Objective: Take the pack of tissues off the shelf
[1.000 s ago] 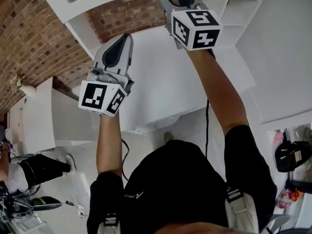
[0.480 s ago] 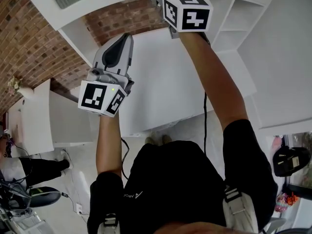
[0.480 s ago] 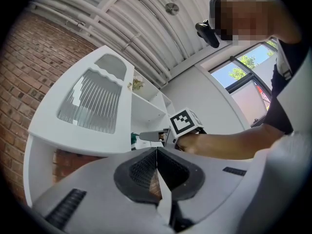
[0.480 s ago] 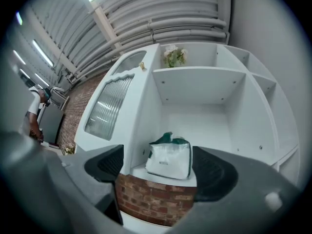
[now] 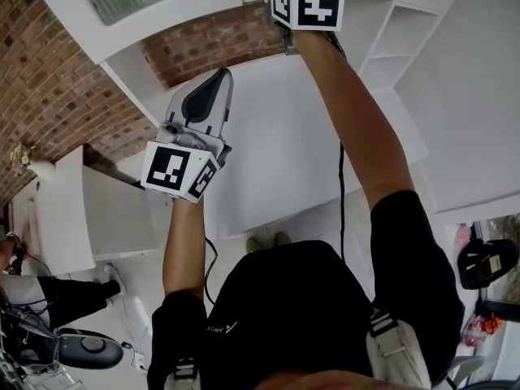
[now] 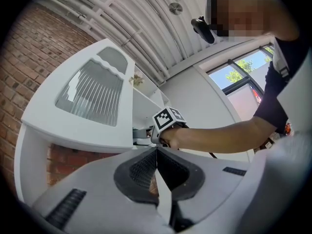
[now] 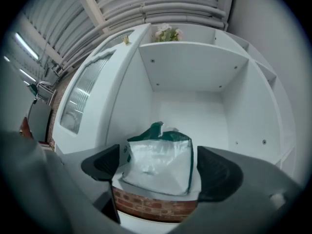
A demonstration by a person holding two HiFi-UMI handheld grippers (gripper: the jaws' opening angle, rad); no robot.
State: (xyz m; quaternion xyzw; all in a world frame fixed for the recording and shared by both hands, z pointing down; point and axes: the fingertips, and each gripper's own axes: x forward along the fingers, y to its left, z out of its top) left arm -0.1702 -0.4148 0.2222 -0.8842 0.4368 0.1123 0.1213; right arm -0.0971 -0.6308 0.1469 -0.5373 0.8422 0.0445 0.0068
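The pack of tissues [image 7: 158, 162], a white plastic bag with green trim, stands in a white shelf compartment [image 7: 195, 106] near its front edge. My right gripper [image 7: 161, 168] is raised to the shelf. Its jaws are opening and flank the pack on both sides, with gaps between the pads and the pack. The head view shows only its marker cube [image 5: 307, 5] at the top edge. My left gripper [image 5: 213, 88] is held lower and to the left, away from the shelf. It is shut with nothing in it [image 6: 157, 169].
A cabinet door with ribbed glass [image 7: 83, 96] stands left of the compartment, and flowers [image 7: 165, 33] sit on top of the shelf unit. A brick wall [image 5: 49, 71] runs behind on the left. A cable [image 5: 341, 193] hangs from the right arm.
My right arm has reached higher toward the shelf, taking its cube to the frame's top edge. The left gripper has risen slightly.
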